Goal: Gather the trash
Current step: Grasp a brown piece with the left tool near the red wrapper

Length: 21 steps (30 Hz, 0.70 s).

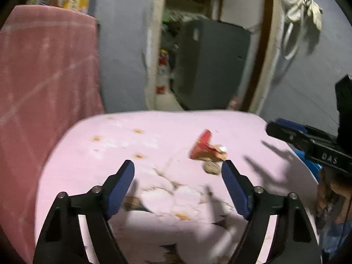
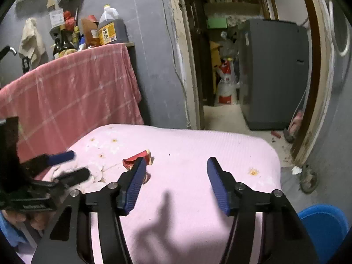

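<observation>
Left wrist view: the left gripper point(image 1: 178, 171) hangs over a pink-covered table point(image 1: 92, 165), its blue-padded jaws spread apart with only the cloth between them. Just past the right-hand finger lies the trash: a red wrapper point(image 1: 201, 145) with a crumpled brownish scrap point(image 1: 211, 166) touching its near side. The cloth under the gripper is worn and stained in patches. At the right edge the right gripper point(image 1: 283, 129) enters the picture from the side.

Right wrist view: the right gripper point(image 2: 177, 168) is likewise over the table point(image 2: 220, 145), jaws parted and holding nothing. The red wrapper point(image 2: 134, 159) sits just beyond and partly behind the tip of its left-hand finger point(image 2: 135, 180), outside the gap between the pads. The left gripper point(image 2: 70, 165) shows at the left edge, above the worn part of the cloth. A blue bin point(image 2: 325, 226) stands beside the table's near right corner. Behind, a pink checked cloth point(image 2: 72, 96) drapes a shelf carrying bottles point(image 2: 107, 27).
</observation>
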### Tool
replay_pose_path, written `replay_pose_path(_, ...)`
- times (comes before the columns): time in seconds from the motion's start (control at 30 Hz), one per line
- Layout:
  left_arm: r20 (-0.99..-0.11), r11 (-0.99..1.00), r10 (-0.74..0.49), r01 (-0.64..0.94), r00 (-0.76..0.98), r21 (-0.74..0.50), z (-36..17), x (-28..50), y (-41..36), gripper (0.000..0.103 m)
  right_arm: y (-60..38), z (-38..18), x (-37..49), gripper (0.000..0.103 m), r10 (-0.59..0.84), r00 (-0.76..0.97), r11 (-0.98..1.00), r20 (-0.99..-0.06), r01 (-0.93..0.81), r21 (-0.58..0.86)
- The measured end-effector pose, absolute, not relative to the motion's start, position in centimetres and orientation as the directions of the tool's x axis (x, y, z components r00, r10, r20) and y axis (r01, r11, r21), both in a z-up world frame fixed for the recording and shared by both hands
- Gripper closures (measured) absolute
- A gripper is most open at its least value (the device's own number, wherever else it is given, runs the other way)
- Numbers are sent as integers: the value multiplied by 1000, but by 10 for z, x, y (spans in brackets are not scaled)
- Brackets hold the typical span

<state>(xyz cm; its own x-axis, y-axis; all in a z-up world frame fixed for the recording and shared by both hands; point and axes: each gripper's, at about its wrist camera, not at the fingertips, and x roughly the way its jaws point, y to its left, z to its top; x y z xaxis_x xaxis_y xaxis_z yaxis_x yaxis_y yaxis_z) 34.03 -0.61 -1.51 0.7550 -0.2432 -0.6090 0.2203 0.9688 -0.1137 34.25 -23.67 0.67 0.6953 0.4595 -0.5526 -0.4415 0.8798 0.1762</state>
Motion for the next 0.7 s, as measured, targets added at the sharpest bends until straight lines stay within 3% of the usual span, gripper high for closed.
replay_pose_path(0.23,-700,920,-364,353,615,-169,-28,366,-29,45,-239,-1,358,63,497,637,861,-589,-444,247)
replay_pose_path(0.33,-715,911,-385,366,584,-191,-32,374,-35,57,-242,-2,360,64,504,628,859,-593,-433,272)
replay_pose_path(0.4,-729,909,-385,370,566,-193,-33,380,-40,63,-243,-3,360,64,506,627,859,-593,-431,278)
replay_pose_path(0.57,-769,920,-335,364,544,-143,-38,382,-53,66,-244,-5,360,64,500,625,862,-599,-421,280)
replay_pose_path(0.7,-771,923,-335,353,542,-153,-39,381,-53,77,-242,-7,362,64,495,614,864,-615,-420,277)
